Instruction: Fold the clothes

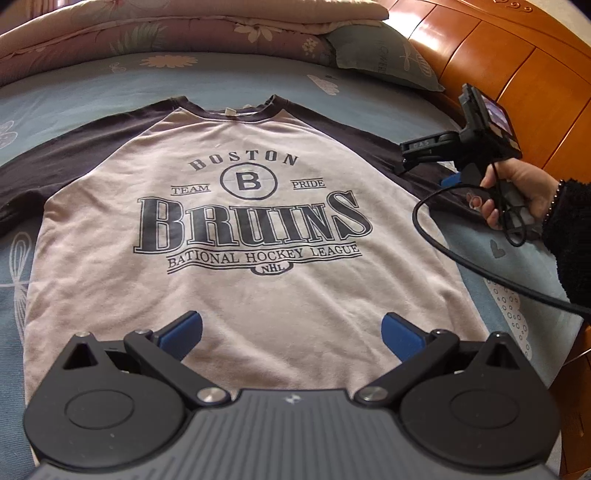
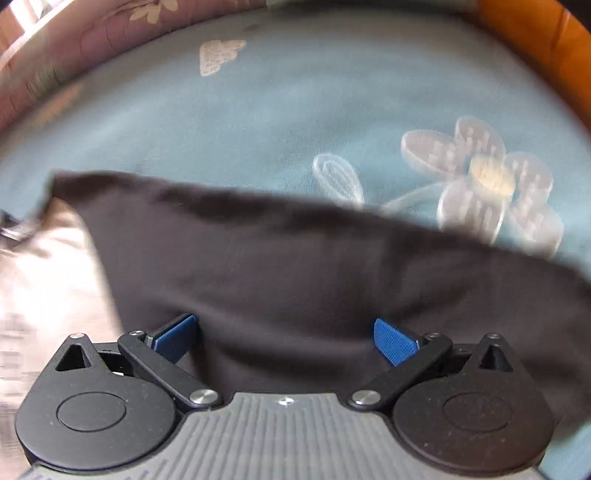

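Across the middle of the blue bedsheet (image 1: 92, 85), one grey shirt (image 1: 236, 288) lying flat, front up, collar toward the folded quilt (image 1: 155, 33); left gripper (image 1: 291, 332) spread wide above its hem; right gripper (image 2: 286, 338) likewise released over its dark sleeve (image 2: 295, 266).

Blue flower-print bedsheet (image 1: 92, 88), folded floral quilt (image 1: 166, 33) behind it, grey-green pillow (image 1: 380, 55) — glossy orange wooden headboard (image 1: 517, 66)

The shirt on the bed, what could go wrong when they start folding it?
The right tongs are open over the dark sleeve; they might pinch the blue bedsheet underneath too and drag it along. The black cable hangs beside the shirt and could snag the cloth. The left tongs are open above the hem; a shallow grab could let the fabric slip.
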`<action>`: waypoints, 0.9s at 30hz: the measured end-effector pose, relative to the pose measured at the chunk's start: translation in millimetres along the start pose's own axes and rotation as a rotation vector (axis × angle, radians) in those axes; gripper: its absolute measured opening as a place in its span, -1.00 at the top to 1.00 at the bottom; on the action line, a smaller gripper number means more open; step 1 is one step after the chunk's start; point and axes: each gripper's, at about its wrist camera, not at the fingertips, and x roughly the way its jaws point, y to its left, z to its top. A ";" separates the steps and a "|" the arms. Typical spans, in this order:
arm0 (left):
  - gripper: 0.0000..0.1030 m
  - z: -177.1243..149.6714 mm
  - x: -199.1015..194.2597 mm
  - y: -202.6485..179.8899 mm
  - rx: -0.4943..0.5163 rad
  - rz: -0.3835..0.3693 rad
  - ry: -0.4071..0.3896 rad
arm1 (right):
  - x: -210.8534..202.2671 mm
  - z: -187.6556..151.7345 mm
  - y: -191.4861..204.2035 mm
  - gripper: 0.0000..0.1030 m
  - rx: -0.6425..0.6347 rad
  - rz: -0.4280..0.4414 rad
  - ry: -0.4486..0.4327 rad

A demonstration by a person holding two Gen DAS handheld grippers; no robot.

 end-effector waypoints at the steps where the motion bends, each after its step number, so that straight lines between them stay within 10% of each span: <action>1: -0.99 0.1 -1.0 1.9 0.002 0.006 -0.002 | 3.1 3.6 3.4 -1.00 -0.002 -0.020 -0.024; 9: -0.99 -1.0 -6.5 16.1 -0.025 0.023 -0.009 | 20.4 36.2 -3.6 -1.00 0.043 -0.048 -0.086; 22: -0.99 -0.6 -4.8 0.2 0.010 0.002 0.007 | -5.6 -3.1 -75.0 -1.00 0.107 -0.117 -0.098; 27: -0.99 1.0 -4.1 -1.1 0.007 0.010 0.012 | -22.9 6.7 -112.1 -1.00 0.126 0.004 -0.100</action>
